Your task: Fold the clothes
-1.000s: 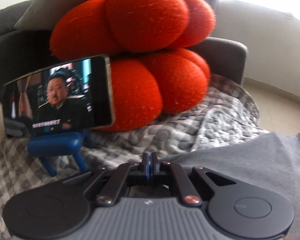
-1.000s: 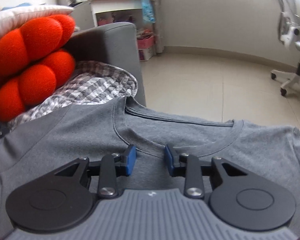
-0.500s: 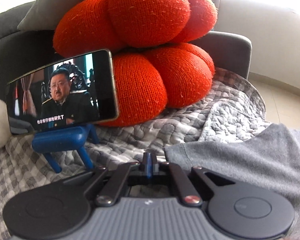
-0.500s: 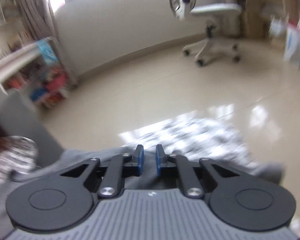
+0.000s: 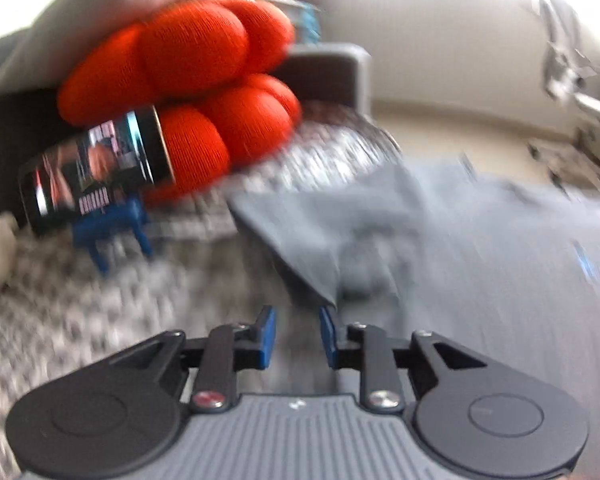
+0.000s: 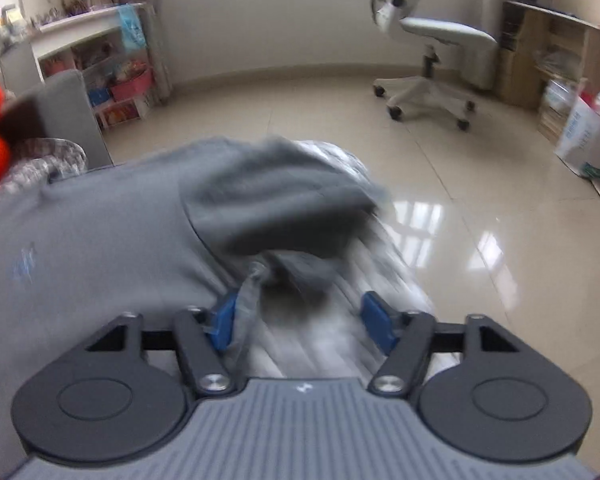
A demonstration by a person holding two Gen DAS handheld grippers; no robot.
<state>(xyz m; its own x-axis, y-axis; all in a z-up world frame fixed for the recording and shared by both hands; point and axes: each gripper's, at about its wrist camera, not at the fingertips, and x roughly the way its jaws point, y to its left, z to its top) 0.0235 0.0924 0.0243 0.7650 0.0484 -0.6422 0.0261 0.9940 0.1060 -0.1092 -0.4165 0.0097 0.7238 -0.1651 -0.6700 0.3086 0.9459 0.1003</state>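
Right wrist – grey shirt [image 6: 100, 240] lengthwise away; both grippers' jaws opening, empty.

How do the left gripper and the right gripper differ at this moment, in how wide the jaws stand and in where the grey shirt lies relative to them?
The left gripper has a narrow gap; the right gripper stands much wider. A sleeve corner of the grey shirt ends just beyond the left gripper's right finger, with nothing clamped; a fold of shirt cloth drapes over the right gripper's left pad. Both have blue pads, both are opening, and neither pinches the shirt.
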